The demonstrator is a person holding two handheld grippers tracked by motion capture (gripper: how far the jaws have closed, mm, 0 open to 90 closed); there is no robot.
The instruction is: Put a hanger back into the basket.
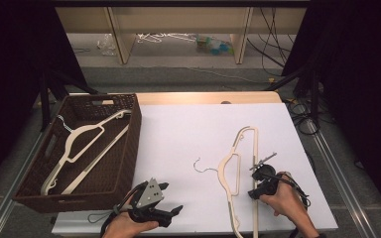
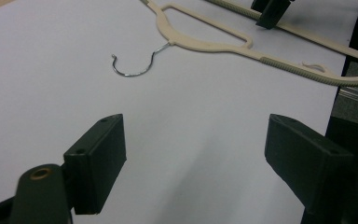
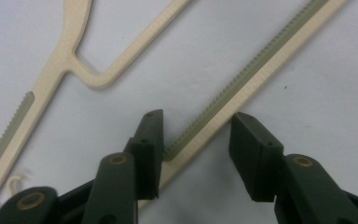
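Cream plastic hanger (image 3: 81, 70) – smooth, semi-matt, w/ a ribbed grey-green strip along its bar and a thin shiny metal hook (image 2: 135, 63) – lies on a matt white desk (image 1: 188, 134); basket (image 1: 129, 144) is dark brown woven wicker, fingers (image 3: 149, 144) matt black plastic.

The desk (image 1: 188, 144) has a white top with a wooden strip along its far edge. A cream hanger (image 1: 238, 168) lies flat on its right half. A dark wicker basket (image 1: 129, 144) sits on its left end, overhanging the edge.
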